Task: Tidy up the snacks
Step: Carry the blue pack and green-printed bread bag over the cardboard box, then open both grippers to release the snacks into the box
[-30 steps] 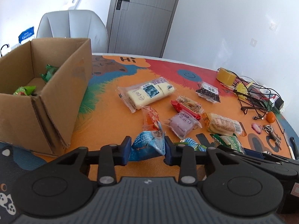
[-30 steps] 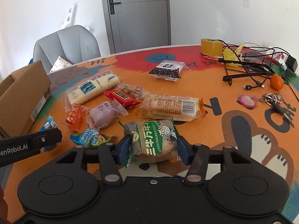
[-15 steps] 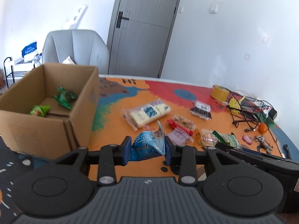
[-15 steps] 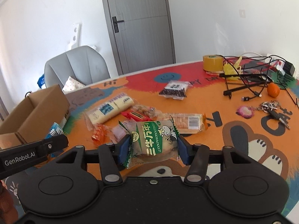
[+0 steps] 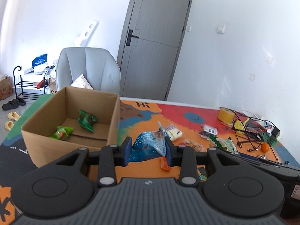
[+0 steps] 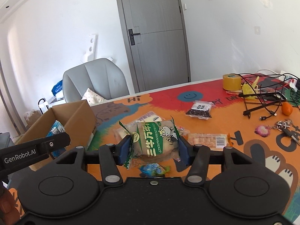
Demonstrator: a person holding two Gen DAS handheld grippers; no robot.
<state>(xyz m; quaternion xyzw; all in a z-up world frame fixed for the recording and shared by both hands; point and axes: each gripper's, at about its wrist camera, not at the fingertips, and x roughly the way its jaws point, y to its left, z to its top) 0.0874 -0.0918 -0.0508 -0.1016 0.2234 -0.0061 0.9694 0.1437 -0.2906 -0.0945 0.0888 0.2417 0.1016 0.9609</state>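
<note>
My left gripper point(image 5: 148, 152) is shut on a blue snack packet point(image 5: 150, 146) and holds it in the air, just right of the open cardboard box point(image 5: 37, 142). The box holds two green snack packets point(image 5: 86, 121). My right gripper point(image 6: 153, 150) is shut on a green-and-white bread packet point(image 6: 155, 138), also raised above the table. In the right wrist view the box point(image 6: 78, 120) stands at the left, with the left gripper point(image 6: 58, 142) and its blue packet point(image 6: 56, 130) in front of it.
Several snack packets lie on the colourful table mat: a dark packet point(image 6: 199, 108), a long biscuit pack point(image 6: 208, 139), a small blue packet point(image 6: 152, 169). A tape roll point(image 6: 231, 81), tangled cables point(image 6: 262, 103), an orange point(image 6: 286, 108) and keys point(image 6: 285, 128) lie at right. A grey chair point(image 5: 88, 71) stands behind the box.
Both grippers have risen from the table with their packets. The left one has moved left towards the box; the box interior now shows from above.
</note>
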